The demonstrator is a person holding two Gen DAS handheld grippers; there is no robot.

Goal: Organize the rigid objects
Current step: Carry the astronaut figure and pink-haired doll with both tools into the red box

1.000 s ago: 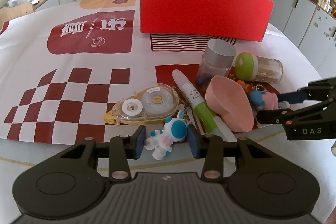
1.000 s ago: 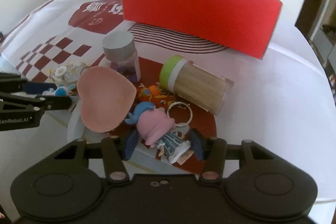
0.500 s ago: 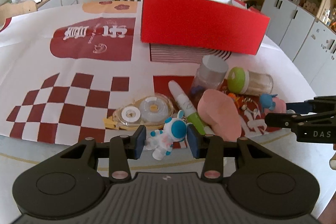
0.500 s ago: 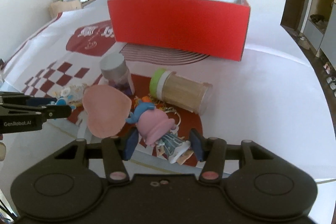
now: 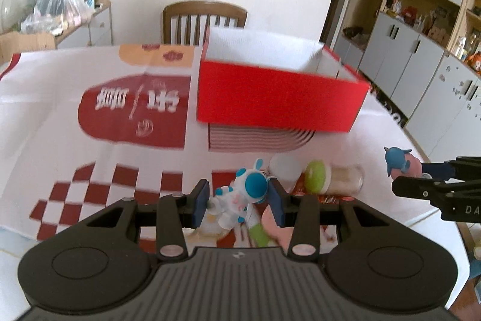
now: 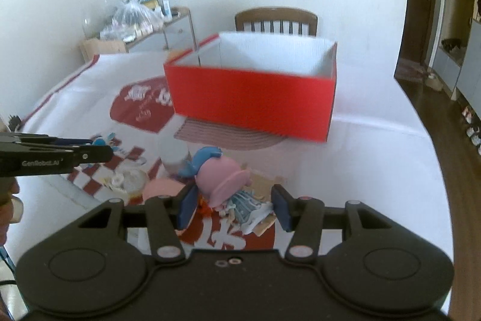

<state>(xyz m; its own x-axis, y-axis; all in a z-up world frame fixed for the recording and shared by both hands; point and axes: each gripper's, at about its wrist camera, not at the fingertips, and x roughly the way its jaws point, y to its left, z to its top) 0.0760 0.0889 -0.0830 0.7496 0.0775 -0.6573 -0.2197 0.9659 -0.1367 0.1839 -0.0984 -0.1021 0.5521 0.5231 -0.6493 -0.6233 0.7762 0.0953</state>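
My left gripper (image 5: 238, 200) is shut on a white and blue astronaut figure (image 5: 240, 196), held off the table; the right wrist view shows it at the left (image 6: 100, 148). My right gripper (image 6: 234, 202) is shut on a doll with a pink hat and blue hair (image 6: 224, 182), also lifted. In the left wrist view it appears at the right edge (image 5: 407, 178) with the doll (image 5: 399, 161) in its jaws. The open red box (image 5: 279, 98) with a white inside stands beyond both grippers on the patterned tablecloth (image 5: 75, 116).
Below the grippers lie a toothpick jar with a green lid (image 5: 330, 178), a grey-lidded jar (image 6: 174, 149), a pink heart-shaped dish (image 5: 269, 218), a green marker (image 5: 258, 233) and a correction tape (image 6: 126, 181). A wooden chair (image 5: 204, 18) stands behind the table, cabinets (image 5: 421, 65) to the right.
Both grippers have risen with their figures off the table. The pile of objects has dropped lower in both views, and the box's open top now shows.
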